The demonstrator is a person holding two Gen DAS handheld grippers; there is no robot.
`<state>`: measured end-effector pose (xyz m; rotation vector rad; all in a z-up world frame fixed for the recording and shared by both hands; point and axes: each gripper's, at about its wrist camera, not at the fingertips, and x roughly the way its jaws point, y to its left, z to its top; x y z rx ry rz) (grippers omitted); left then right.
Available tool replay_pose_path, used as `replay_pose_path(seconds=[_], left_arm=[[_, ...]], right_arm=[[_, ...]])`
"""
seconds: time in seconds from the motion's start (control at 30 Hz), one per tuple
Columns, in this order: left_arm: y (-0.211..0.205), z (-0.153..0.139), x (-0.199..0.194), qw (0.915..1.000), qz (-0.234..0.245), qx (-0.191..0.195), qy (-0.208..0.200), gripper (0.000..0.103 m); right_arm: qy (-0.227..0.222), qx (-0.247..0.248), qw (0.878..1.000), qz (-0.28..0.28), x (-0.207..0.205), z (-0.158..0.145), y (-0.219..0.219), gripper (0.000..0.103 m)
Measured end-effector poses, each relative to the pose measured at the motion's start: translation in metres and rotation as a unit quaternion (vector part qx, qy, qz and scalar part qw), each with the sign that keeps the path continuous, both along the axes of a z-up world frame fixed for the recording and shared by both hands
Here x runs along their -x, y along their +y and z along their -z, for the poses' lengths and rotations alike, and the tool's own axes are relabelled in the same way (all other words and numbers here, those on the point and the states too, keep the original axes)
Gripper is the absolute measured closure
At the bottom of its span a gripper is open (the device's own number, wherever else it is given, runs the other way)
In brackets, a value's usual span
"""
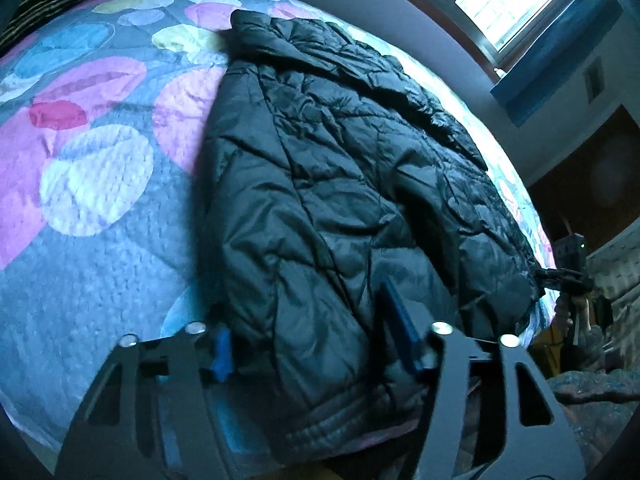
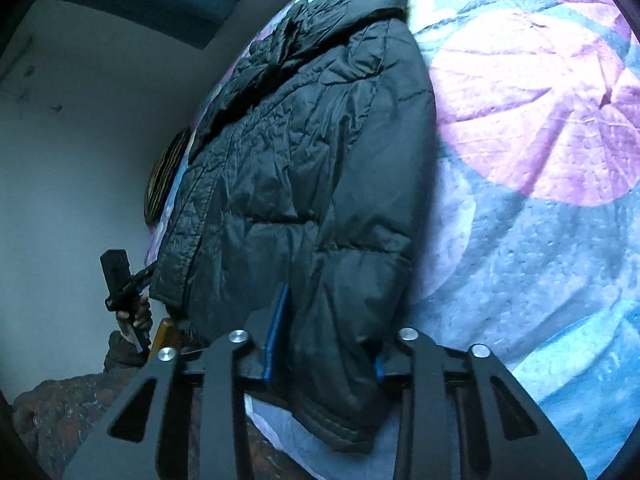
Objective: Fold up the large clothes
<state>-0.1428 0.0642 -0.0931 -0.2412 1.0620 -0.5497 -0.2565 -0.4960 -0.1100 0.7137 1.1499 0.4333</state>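
A black puffer jacket (image 1: 340,140) lies spread on the bed, collar at the far end and hem toward me. My left gripper (image 1: 304,312) has its blue pads pressed into one hem corner, with padded fabric bulging between them. In the right wrist view the same jacket (image 2: 300,140) fills the middle, and my right gripper (image 2: 332,324) pinches the other hem corner between its blue pads. Each view also shows the other gripper at the far hem corner: the right gripper (image 1: 560,276) and the left gripper (image 2: 128,280), held by a hand (image 2: 140,316).
The bed carries a quilted cover (image 1: 100,260) with large pink, blue and yellow ovals, also seen as the quilted cover (image 2: 540,240). A striped dark cloth (image 1: 40,4) lies at the far corner. A bright window (image 1: 500,0) with a blue curtain (image 1: 560,52) is beyond the bed.
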Motion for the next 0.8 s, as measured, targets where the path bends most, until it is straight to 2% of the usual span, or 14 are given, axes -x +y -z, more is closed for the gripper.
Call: replay_pose_path(seconds=[0.07,0.1,0.13,0.23,0.3,0.37,0.47,0.57,0.67,0.8], left_arm=[[-0.002,-0.001,0.002,0.9999,0.003,-0.010,0.005,0.060],[-0.001,0.000,0.002,0.9999,0.005,-0.004,0.012,0.071],[-0.001,0.001,0.002,0.9999,0.003,0.000,0.016,0.077],[-0.003,-0.003,0.003,0.9999,-0.001,0.004,0.012,0.086],[0.000,-0.011,0.000,0.9996,-0.009,0.025,0.010,0.089],[0.006,-0.023,-0.003,0.9977,-0.023,0.064,0.004,0.090],[0.014,-0.045,-0.008,0.9920,-0.040,0.119,-0.014,0.091],[0.015,-0.064,-0.018,0.9864,-0.049,0.153,-0.035,0.091],[0.010,-0.080,-0.040,0.9830,-0.056,0.167,-0.050,0.091],[0.007,-0.094,-0.079,0.9805,-0.079,0.167,-0.068,0.091]], right_arm=[[0.000,0.001,1.000,-0.004,0.000,0.001,0.001,0.074],[0.000,0.000,1.000,-0.004,0.000,0.001,-0.001,0.076],[-0.002,-0.007,1.000,-0.003,-0.002,0.000,-0.002,0.078],[-0.012,-0.042,0.999,0.003,-0.007,0.000,-0.003,0.084],[-0.020,-0.059,0.998,0.007,-0.008,-0.004,-0.005,0.086],[-0.031,-0.078,0.996,0.012,-0.010,-0.010,-0.007,0.088],[-0.058,-0.118,0.991,0.023,-0.017,-0.025,-0.010,0.089],[-0.081,-0.152,0.984,0.034,-0.027,-0.038,-0.015,0.090],[-0.103,-0.162,0.981,0.039,-0.050,-0.054,-0.017,0.091],[-0.123,-0.177,0.976,0.042,-0.097,-0.068,-0.023,0.091]])
